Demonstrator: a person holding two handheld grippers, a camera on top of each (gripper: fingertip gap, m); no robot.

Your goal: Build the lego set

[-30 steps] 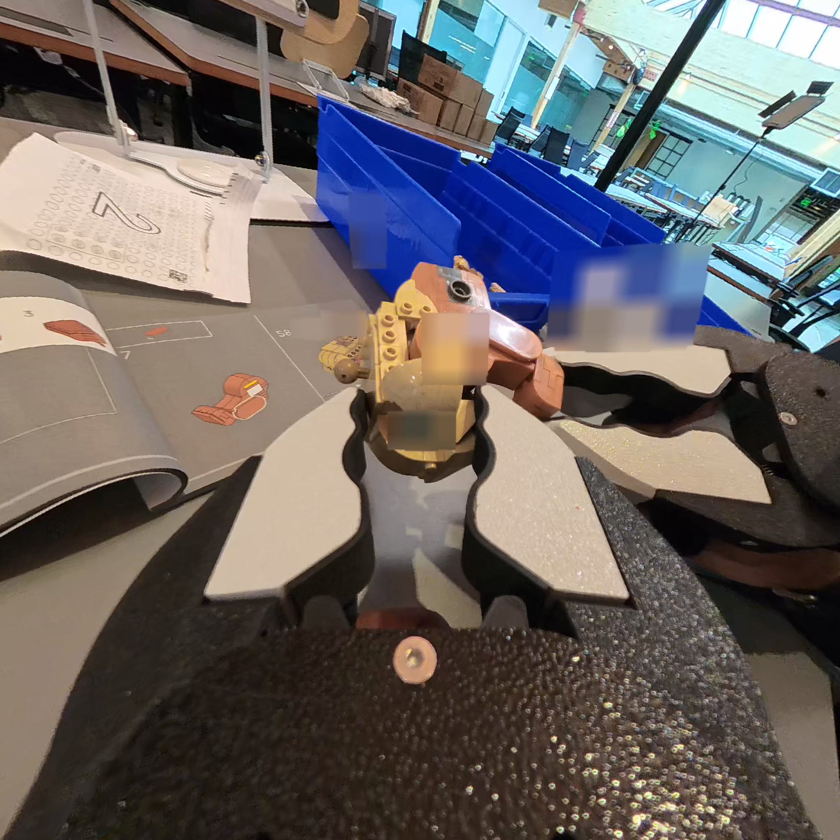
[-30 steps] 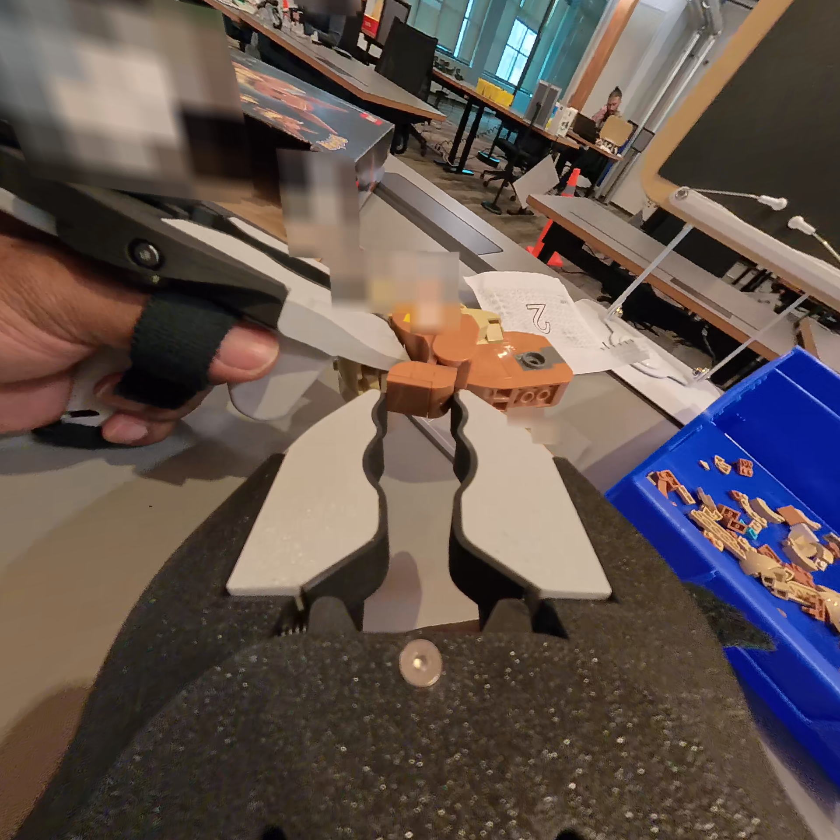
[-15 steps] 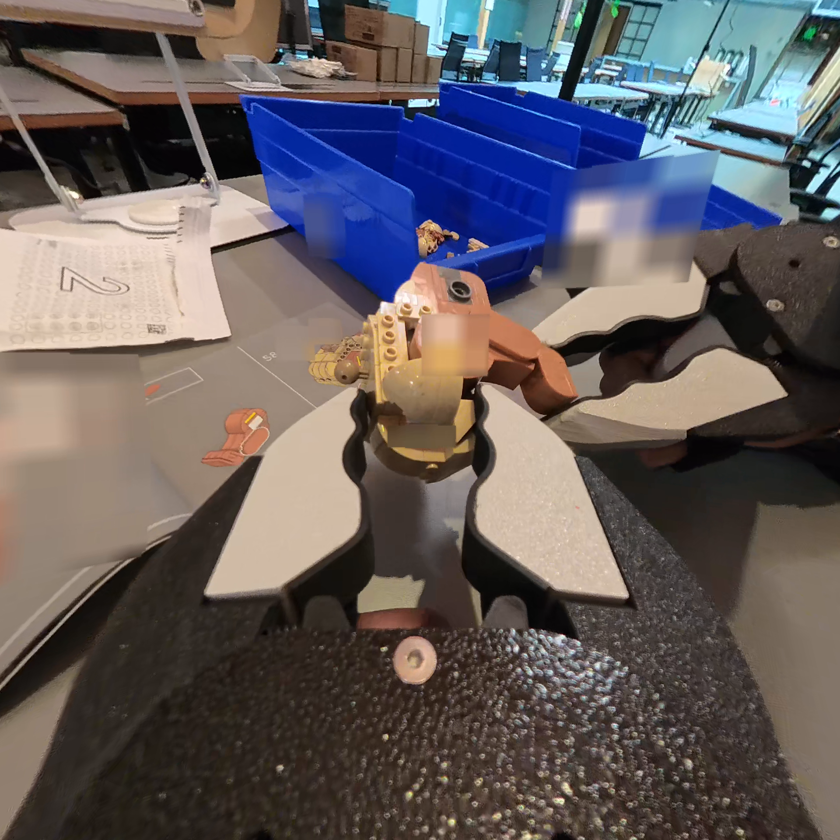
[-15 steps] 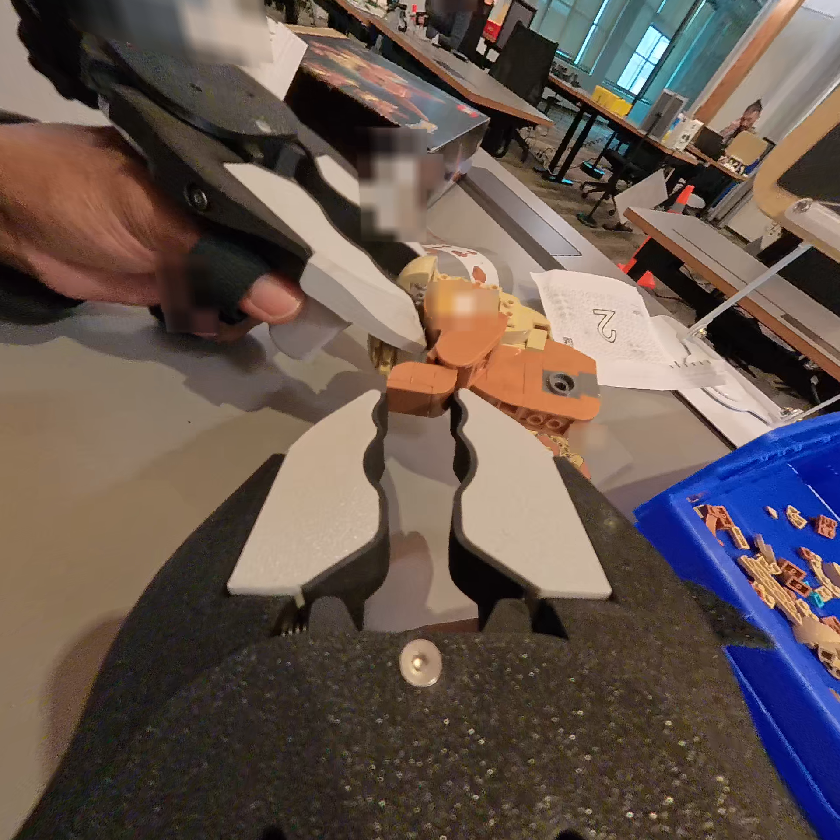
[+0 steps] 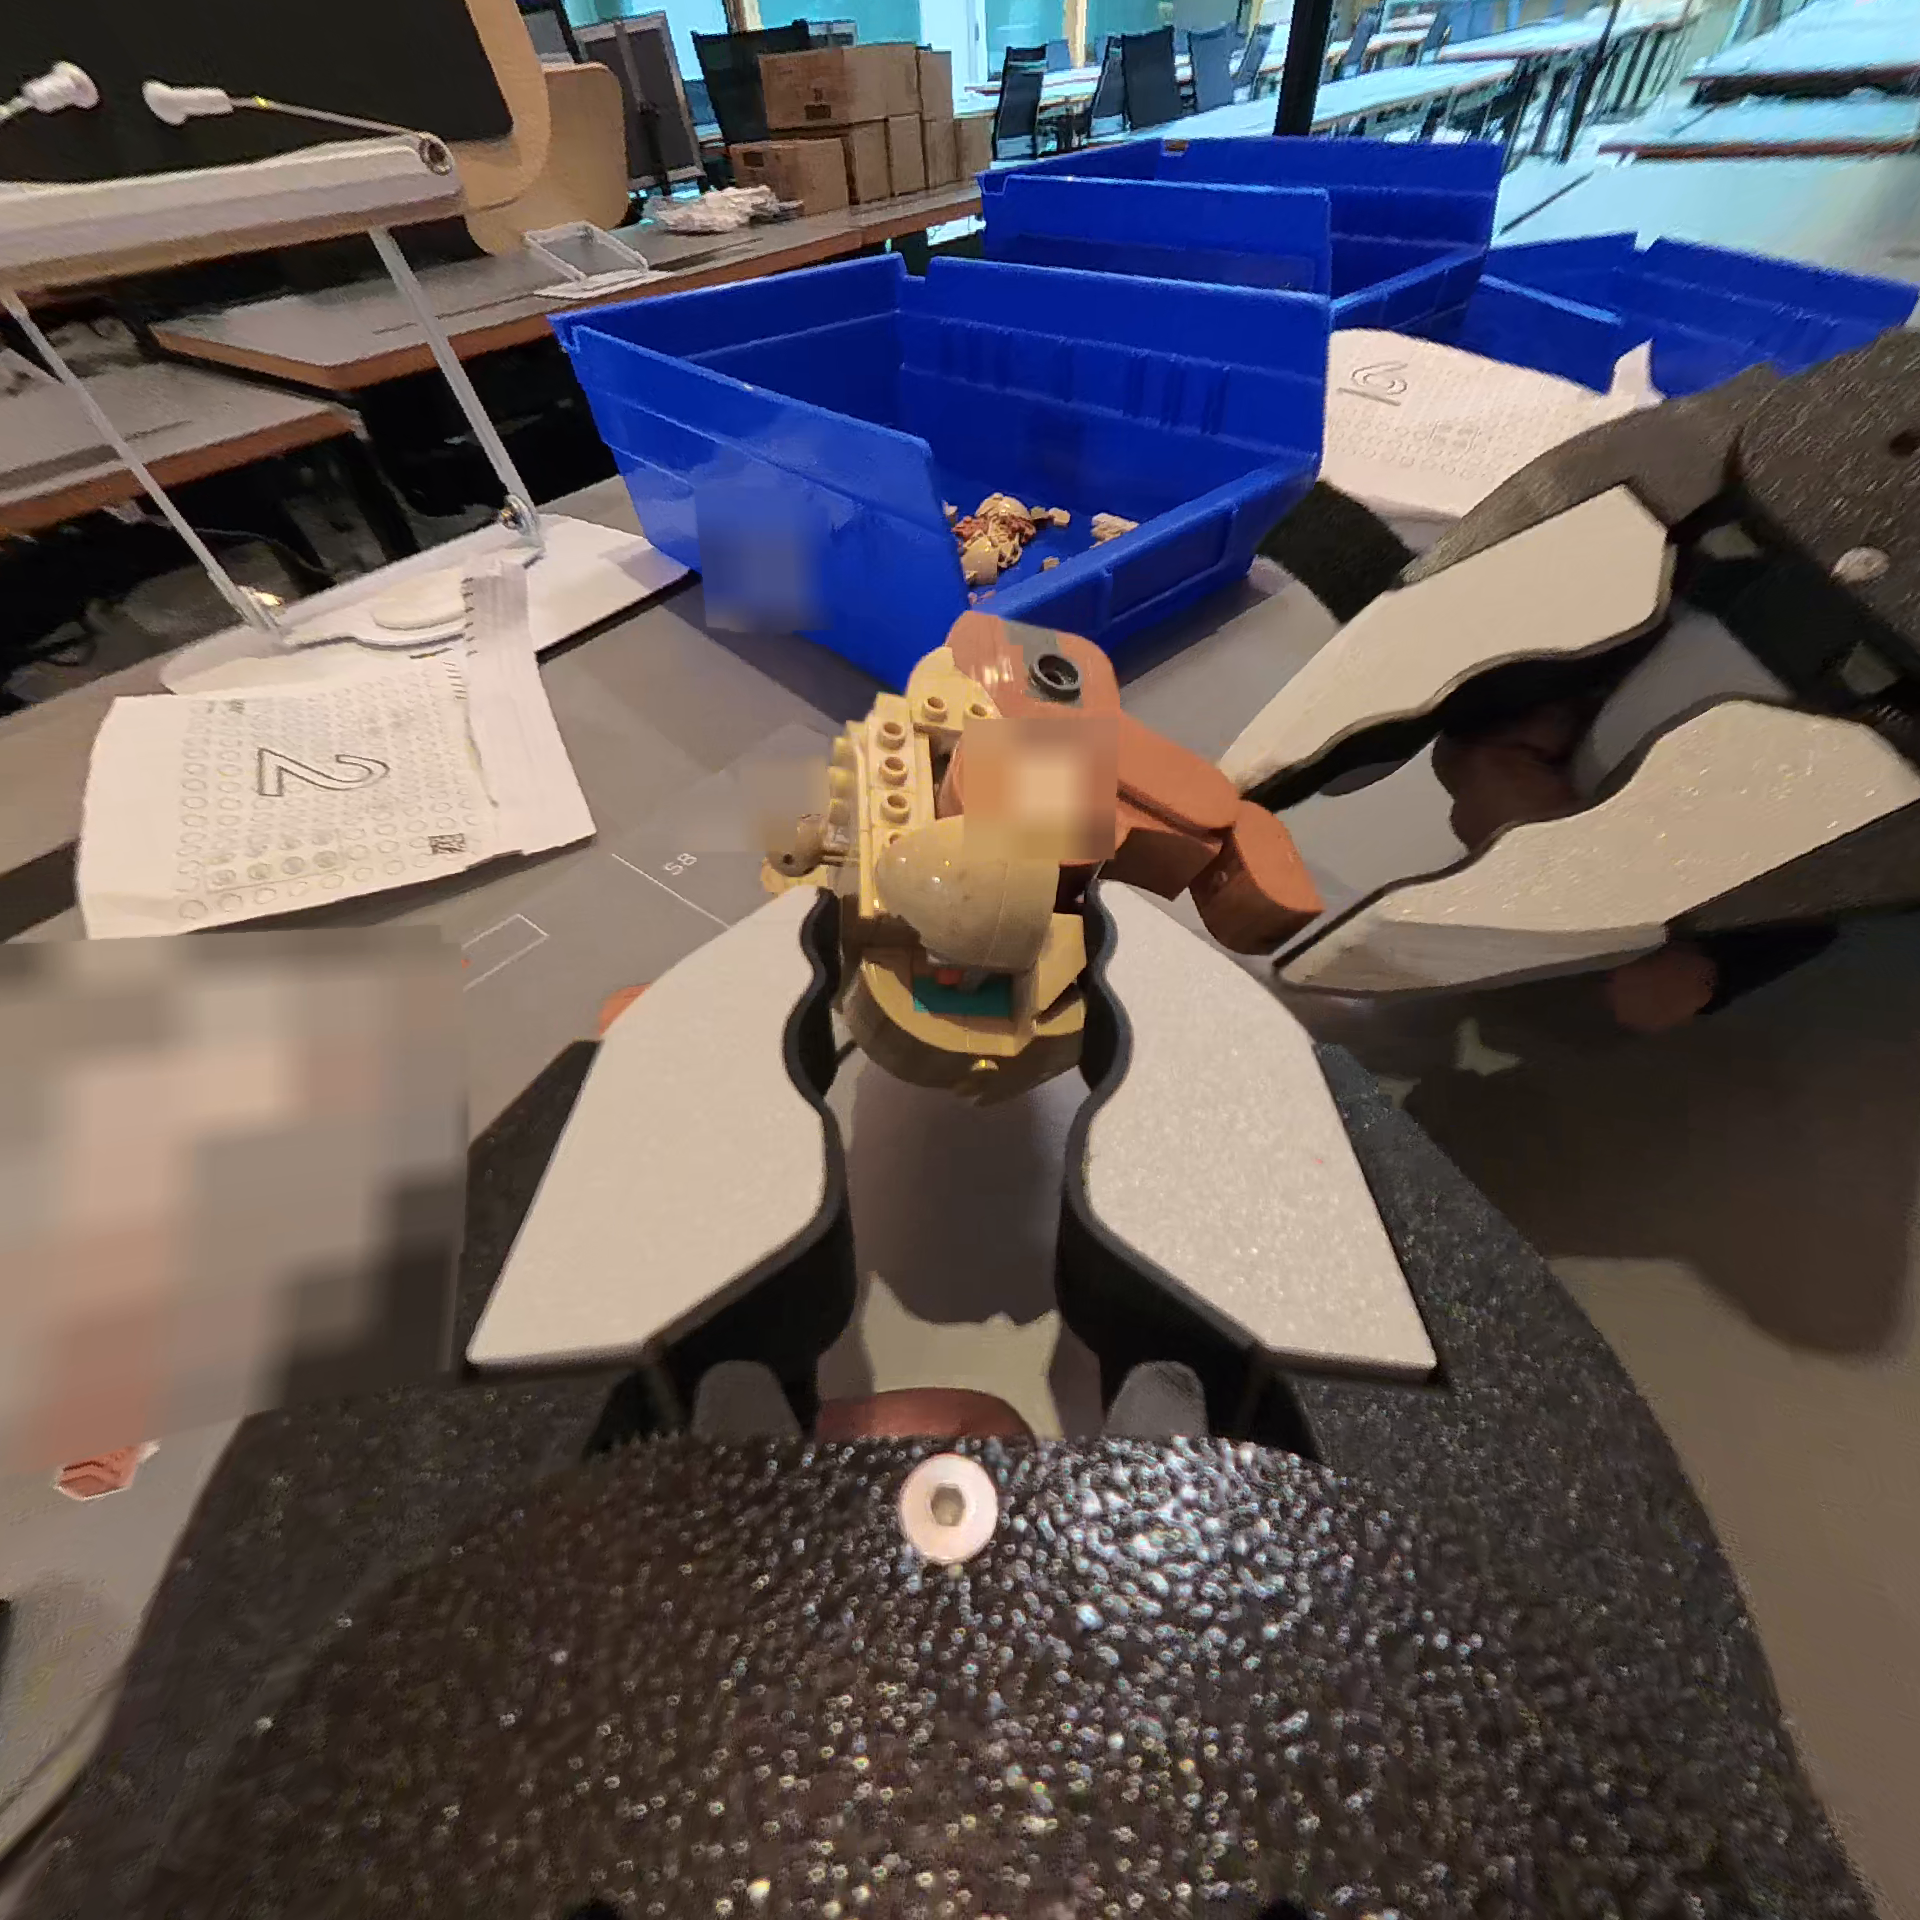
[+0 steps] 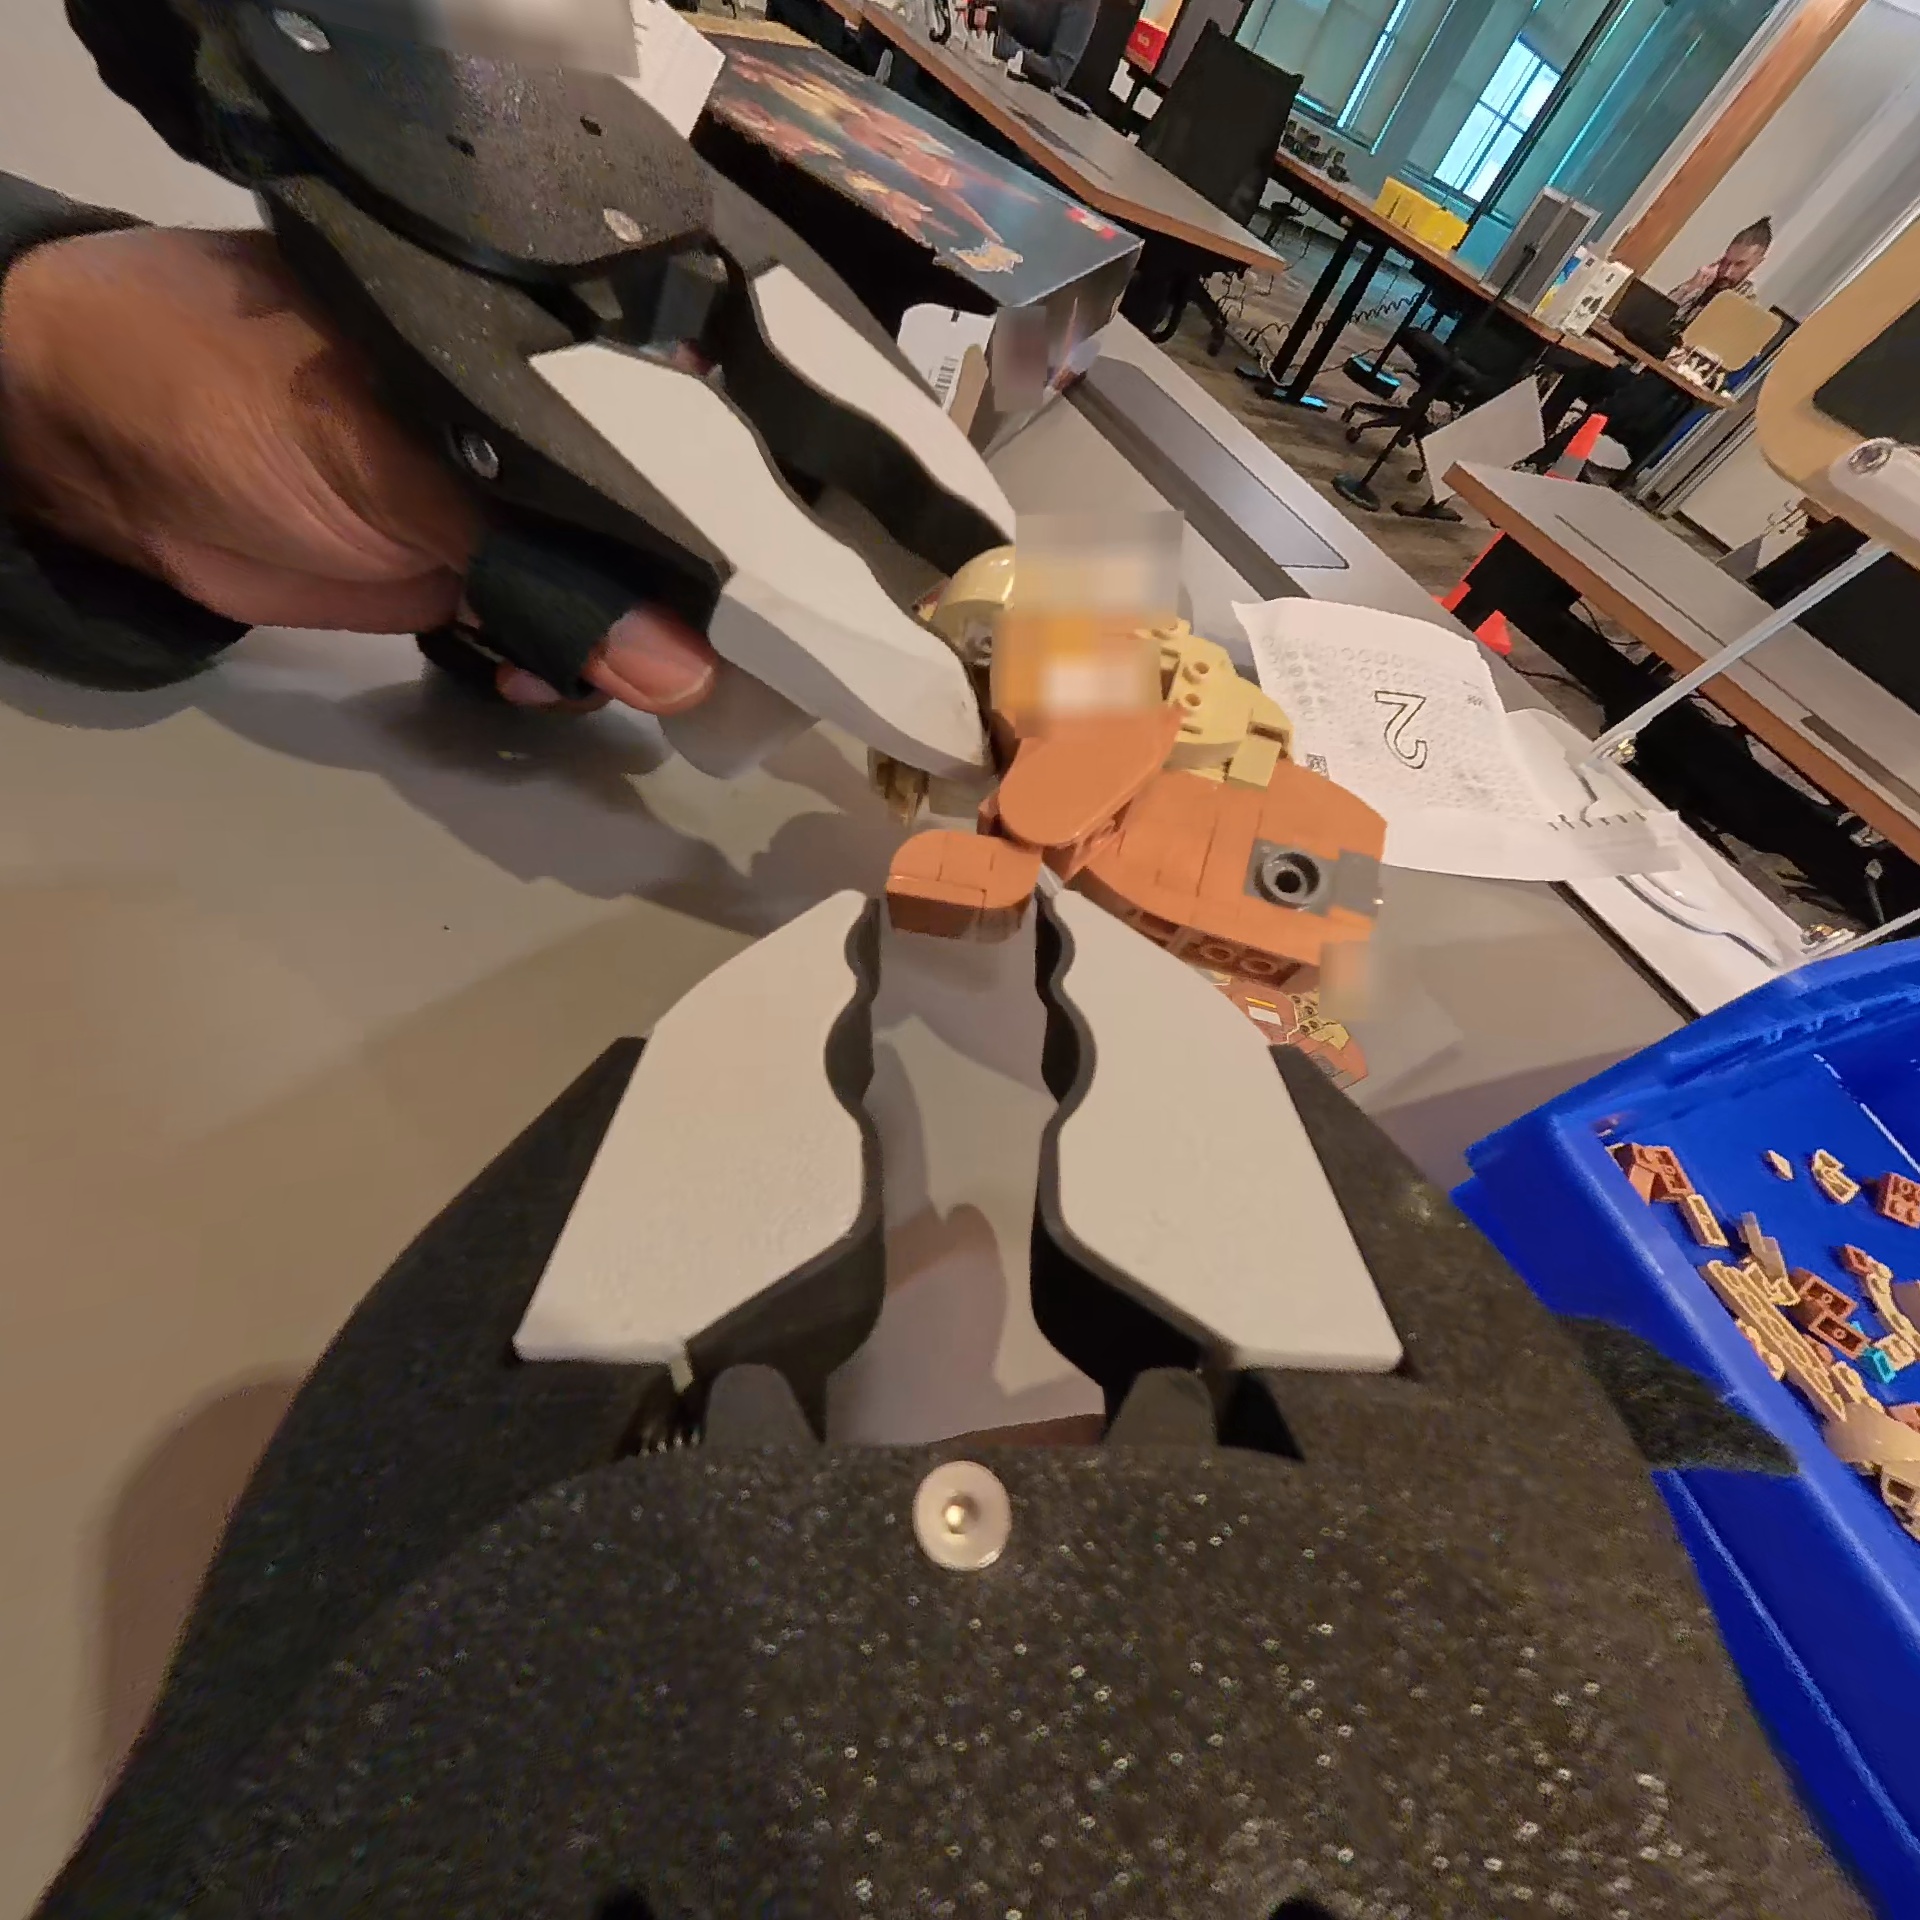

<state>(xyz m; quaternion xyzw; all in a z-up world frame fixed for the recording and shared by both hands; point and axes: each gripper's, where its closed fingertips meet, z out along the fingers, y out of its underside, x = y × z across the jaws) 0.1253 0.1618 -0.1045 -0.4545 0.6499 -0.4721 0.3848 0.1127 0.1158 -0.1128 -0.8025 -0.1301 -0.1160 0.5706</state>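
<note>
A tan and brown brick figure (image 5: pixel 987 831) hangs above the grey table (image 6: pixel 312 1039) between the two grippers. My left gripper (image 5: pixel 956 935) is shut on its rounded tan end, with both pads pressed on it. In the right wrist view the left gripper's fingers (image 6: pixel 831 623) come in from the upper left with a hand behind them. My right gripper (image 6: pixel 958 914) is shut on the figure's (image 6: pixel 1195 831) brown limb at the very fingertips. In the left wrist view the right gripper's fingers (image 5: pixel 1507 623) come in from the right around that limb.
A blue bin (image 5: pixel 790 447) holding loose tan and brown bricks (image 5: pixel 997 520) stands just behind the figure, with more blue bins beyond it. In the right wrist view it (image 6: pixel 1818 1662) lies at the lower right. A printed paper sheet (image 5: pixel 312 800) lies to the left, and a printed box (image 6: pixel 883 197) stands far behind.
Both grippers have swung round together with the figure, so the blue bin now sits straight behind it in the left view. Both grips have stayed on the figure.
</note>
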